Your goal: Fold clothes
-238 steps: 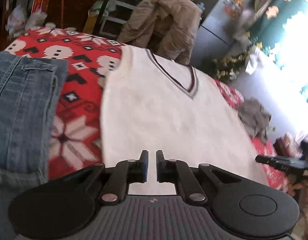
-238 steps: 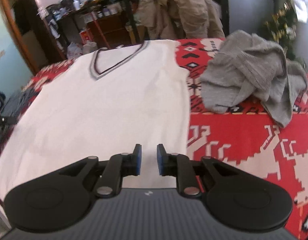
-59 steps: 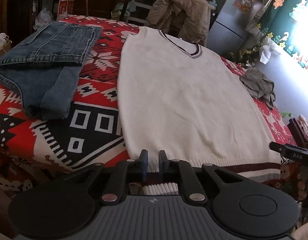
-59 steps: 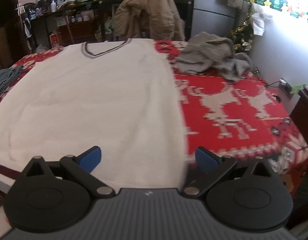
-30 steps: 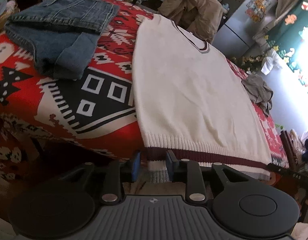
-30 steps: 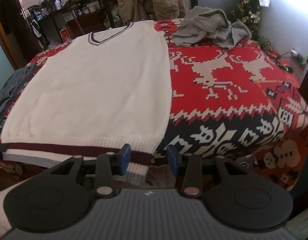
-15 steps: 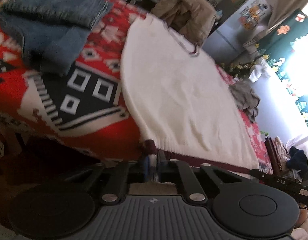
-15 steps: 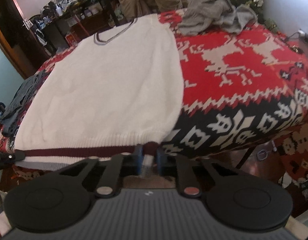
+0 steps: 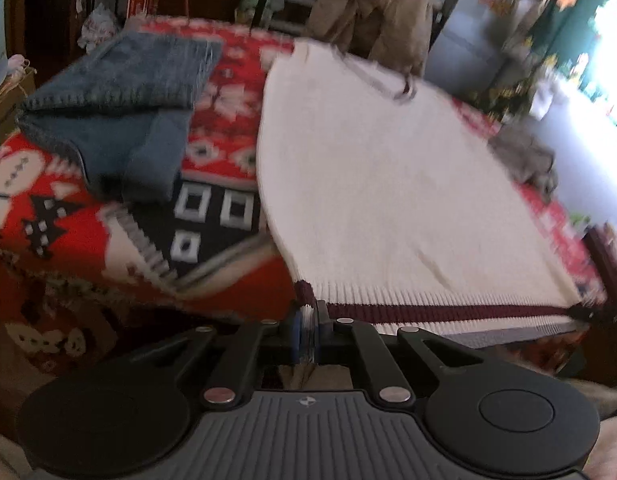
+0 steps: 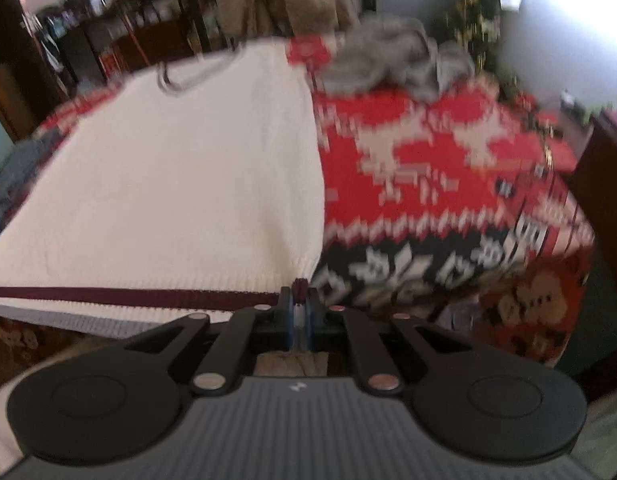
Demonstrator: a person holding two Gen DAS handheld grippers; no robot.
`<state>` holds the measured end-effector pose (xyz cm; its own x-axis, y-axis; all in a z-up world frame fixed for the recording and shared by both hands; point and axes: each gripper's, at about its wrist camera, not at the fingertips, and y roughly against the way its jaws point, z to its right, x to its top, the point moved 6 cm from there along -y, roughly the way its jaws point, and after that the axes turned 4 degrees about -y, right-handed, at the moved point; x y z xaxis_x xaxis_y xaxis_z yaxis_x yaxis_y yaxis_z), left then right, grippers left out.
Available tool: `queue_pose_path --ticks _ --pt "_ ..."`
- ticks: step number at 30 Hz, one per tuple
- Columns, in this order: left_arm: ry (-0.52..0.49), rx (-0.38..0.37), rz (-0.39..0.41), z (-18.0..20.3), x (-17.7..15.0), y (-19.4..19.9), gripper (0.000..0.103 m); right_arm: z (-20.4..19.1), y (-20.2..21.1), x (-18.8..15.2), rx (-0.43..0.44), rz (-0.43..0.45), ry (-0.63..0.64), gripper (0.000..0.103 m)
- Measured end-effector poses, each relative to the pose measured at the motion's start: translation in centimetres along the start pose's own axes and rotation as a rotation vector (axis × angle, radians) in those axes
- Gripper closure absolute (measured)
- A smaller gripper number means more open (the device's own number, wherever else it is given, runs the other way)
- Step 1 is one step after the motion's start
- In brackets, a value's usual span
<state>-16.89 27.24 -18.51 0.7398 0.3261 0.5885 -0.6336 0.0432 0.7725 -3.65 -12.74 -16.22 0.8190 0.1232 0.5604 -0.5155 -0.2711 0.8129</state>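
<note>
Vest (image 9: 388, 184) flat on bed (image 9: 228, 148), frame centre. Left gripper (image 9: 306, 334) and right gripper (image 10: 297, 322) just closed, each pinching hem corner. We judge knit soft, stretchy; we lift evenly.

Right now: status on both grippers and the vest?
Left gripper, right gripper: each shut on a hem corner. White knit vest flat. Nothing on it.

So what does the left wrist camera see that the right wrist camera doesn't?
Only the left wrist view shows the folded jeans clearly, beside the vest on the red blanket. Only the right wrist view shows the blanket's white reindeer pattern. Both show the white vest laid flat, the grey garment, the tan coat, and each gripper, left and right, pinching a hem corner.
</note>
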Motion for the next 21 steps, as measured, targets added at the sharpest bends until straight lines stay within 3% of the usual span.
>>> queue_pose_path --ticks 7,10,14,18,21 --pt "0.058 -0.008 0.009 -0.8 -0.6 0.3 0.097 0.7 -0.5 -1.0 -0.019 -0.011 -0.017 0.098" --pt "0.03 -0.01 0.033 -0.3 -0.1 1.9 0.097 0.4 0.7 -0.9 -0.017 0.014 0.005 0.098" --pt "0.066 -0.027 0.034 -0.4 -0.2 3.9 0.097 1.5 3.3 -0.7 -0.027 0.033 -0.02 0.101" --pt "0.139 -0.059 0.005 -0.5 -0.5 2.8 0.097 3.7 4.9 -1.4 -0.024 0.018 -0.094 0.103" --pt "0.093 -0.084 0.005 0.8 -0.2 2.0 0.097 3.6 4.8 -1.1 0.015 0.045 -0.084 0.103"
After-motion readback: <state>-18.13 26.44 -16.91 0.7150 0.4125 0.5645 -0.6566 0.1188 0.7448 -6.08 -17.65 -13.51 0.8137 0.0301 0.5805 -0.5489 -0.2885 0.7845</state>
